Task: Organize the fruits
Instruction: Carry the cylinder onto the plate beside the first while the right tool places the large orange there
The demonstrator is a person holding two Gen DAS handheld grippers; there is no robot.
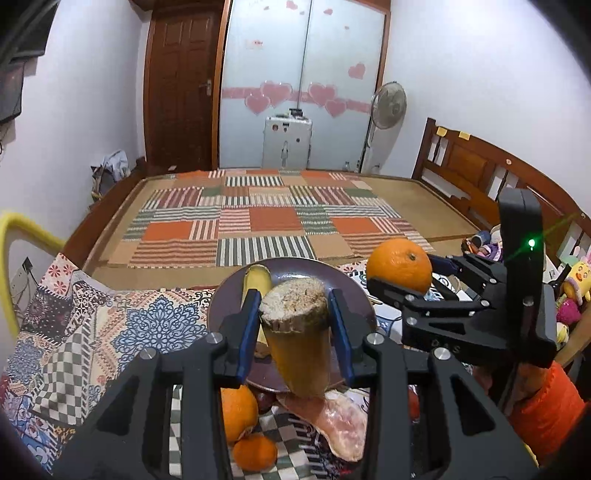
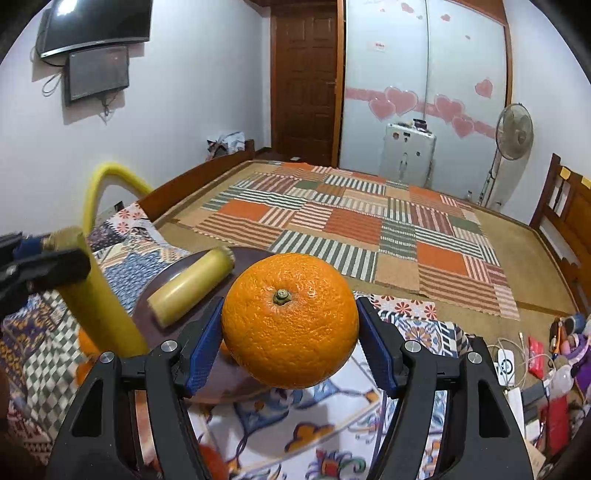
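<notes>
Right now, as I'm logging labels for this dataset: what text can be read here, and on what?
Raised letters on the right gripper: too faint to read.
Red label on the wardrobe door: too small.
Mark on the TV, lower edge: too small.
Yellow notes on the headboard: no legible writing.
Orange and yellow stalk piece: no labels seen.

Both wrist views look forward over the bed, close above the shared plate (image 1: 295, 273) (image 2: 177, 273).
</notes>
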